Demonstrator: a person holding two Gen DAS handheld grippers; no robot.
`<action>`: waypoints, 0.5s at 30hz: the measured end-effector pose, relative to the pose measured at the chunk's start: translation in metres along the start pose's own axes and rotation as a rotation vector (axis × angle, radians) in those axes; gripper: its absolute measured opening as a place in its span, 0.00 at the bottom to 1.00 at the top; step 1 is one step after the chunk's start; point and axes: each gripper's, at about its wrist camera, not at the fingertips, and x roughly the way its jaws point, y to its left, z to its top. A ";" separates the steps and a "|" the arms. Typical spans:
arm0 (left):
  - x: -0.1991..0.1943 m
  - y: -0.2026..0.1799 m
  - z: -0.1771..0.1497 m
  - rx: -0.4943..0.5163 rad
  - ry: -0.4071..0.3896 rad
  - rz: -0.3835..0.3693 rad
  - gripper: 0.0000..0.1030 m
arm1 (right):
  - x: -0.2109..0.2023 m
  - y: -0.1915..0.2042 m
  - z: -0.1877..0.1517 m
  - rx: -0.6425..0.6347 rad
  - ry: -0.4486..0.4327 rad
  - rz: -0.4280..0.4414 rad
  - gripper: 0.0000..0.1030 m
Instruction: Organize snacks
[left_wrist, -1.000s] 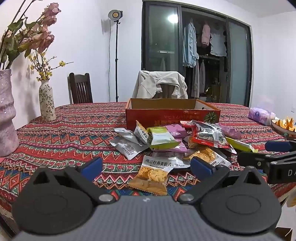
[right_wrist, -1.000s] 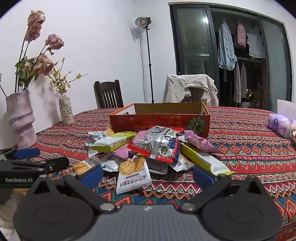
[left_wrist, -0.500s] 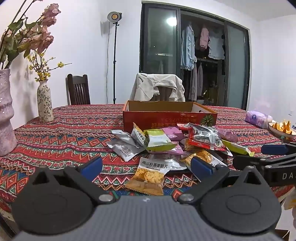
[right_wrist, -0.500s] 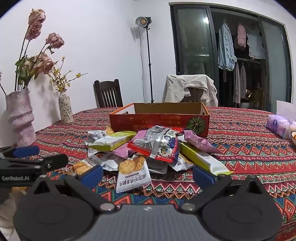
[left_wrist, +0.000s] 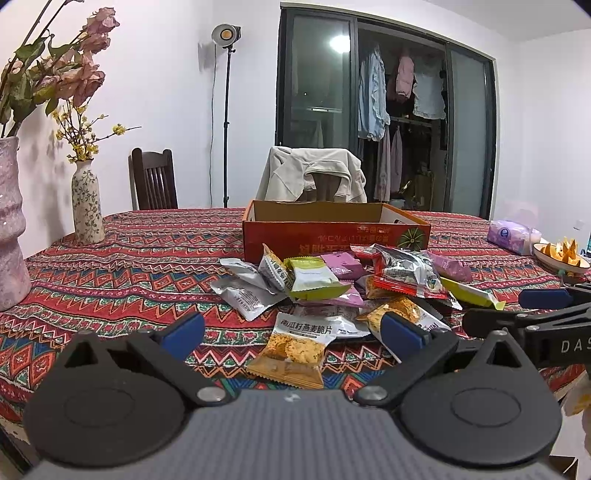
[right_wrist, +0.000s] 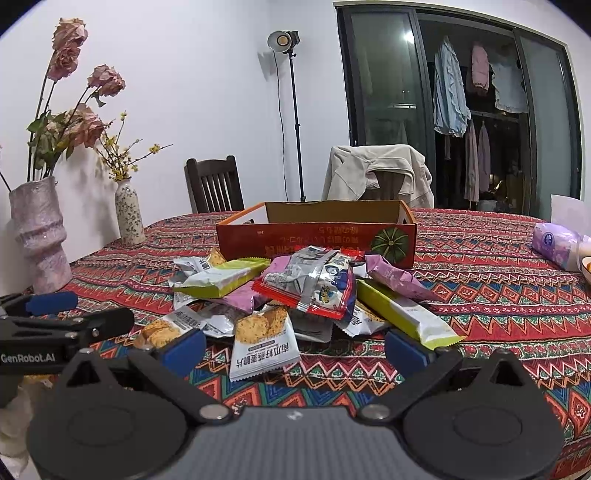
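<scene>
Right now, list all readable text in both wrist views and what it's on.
"GenRobot.AI": side of the left gripper.
"DAS", cut by the frame edge: side of the right gripper.
"南瓜籽燕麦脆片": oat crisp packet.
Red cardboard box: upside-down print, too blurred to read.
Other wrappers and the purple tissue pack: too small.

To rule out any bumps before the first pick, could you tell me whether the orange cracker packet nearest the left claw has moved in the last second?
No. In the left wrist view the cracker packet lies just where it did, with the same gap to the box behind it.
</scene>
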 end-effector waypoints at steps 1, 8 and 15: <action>0.000 0.000 0.000 0.001 0.000 0.000 1.00 | 0.000 0.000 0.000 -0.001 0.000 0.000 1.00; 0.000 -0.001 0.000 0.000 0.001 -0.002 1.00 | 0.000 -0.001 0.000 0.001 0.003 0.001 1.00; 0.001 -0.001 -0.002 0.000 0.004 -0.005 1.00 | 0.001 -0.001 -0.001 0.002 0.005 0.001 1.00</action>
